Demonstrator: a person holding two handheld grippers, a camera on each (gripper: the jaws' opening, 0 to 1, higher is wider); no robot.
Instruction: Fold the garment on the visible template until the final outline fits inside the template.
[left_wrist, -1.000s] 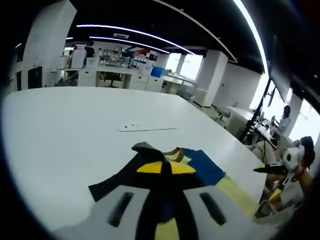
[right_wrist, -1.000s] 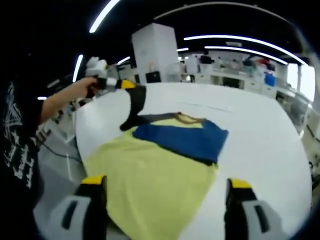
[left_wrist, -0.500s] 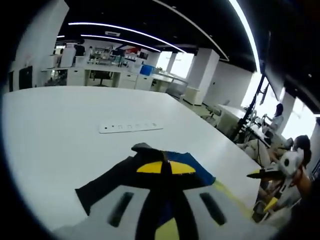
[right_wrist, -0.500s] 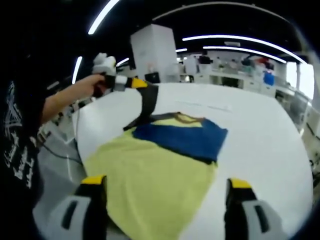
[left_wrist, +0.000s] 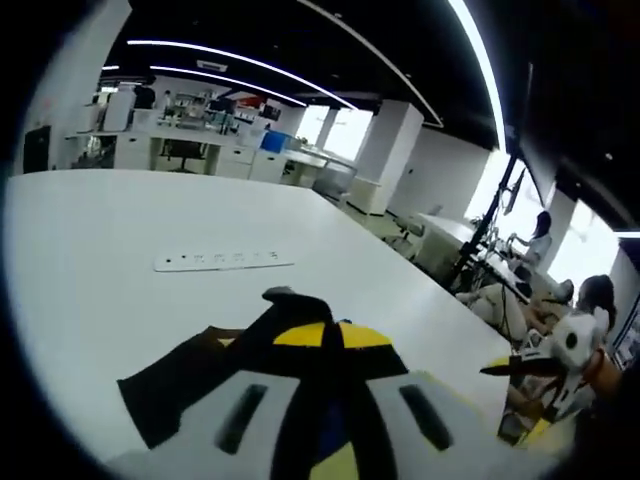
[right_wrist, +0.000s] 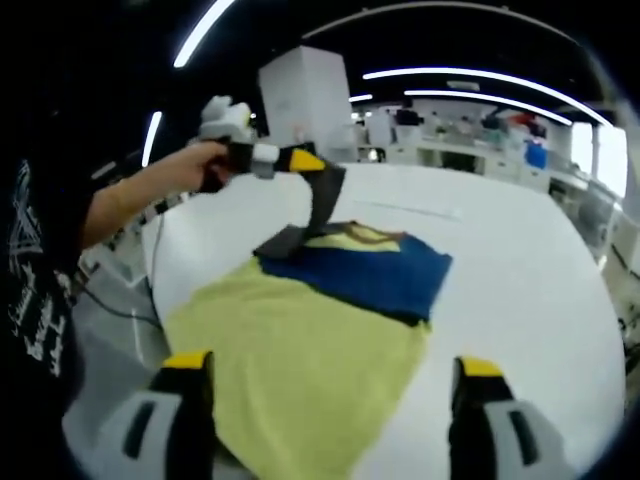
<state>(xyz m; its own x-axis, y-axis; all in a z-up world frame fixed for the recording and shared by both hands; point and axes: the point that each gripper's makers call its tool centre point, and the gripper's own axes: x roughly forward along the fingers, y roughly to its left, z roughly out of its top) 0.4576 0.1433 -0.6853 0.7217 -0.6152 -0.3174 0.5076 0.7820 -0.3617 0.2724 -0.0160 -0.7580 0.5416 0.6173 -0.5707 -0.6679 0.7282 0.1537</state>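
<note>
A yellow shirt (right_wrist: 310, 350) lies flat on the white table (right_wrist: 540, 290), with a blue part (right_wrist: 375, 275) folded across its far end. Its black sleeve (right_wrist: 322, 205) hangs lifted above the collar, and my left gripper (right_wrist: 305, 161) is shut on it. In the left gripper view the yellow-tipped jaws of my left gripper (left_wrist: 330, 335) are closed on that black sleeve (left_wrist: 180, 385), which trails down to the left. My right gripper (right_wrist: 333, 365) stands open over the near hem, touching nothing. It also appears as my right gripper (left_wrist: 535, 368) at the right edge.
A white power strip (left_wrist: 215, 261) lies on the table (left_wrist: 100, 230) beyond the shirt. The person's arm (right_wrist: 130, 200) reaches in from the left. The table's near edge runs beside the shirt's hem. People sit at desks (left_wrist: 540, 235) far to the right.
My left gripper has carried the black sleeve higher and toward the shirt's middle, so the sleeve now hangs over the collar. The right gripper has stayed put and open.
</note>
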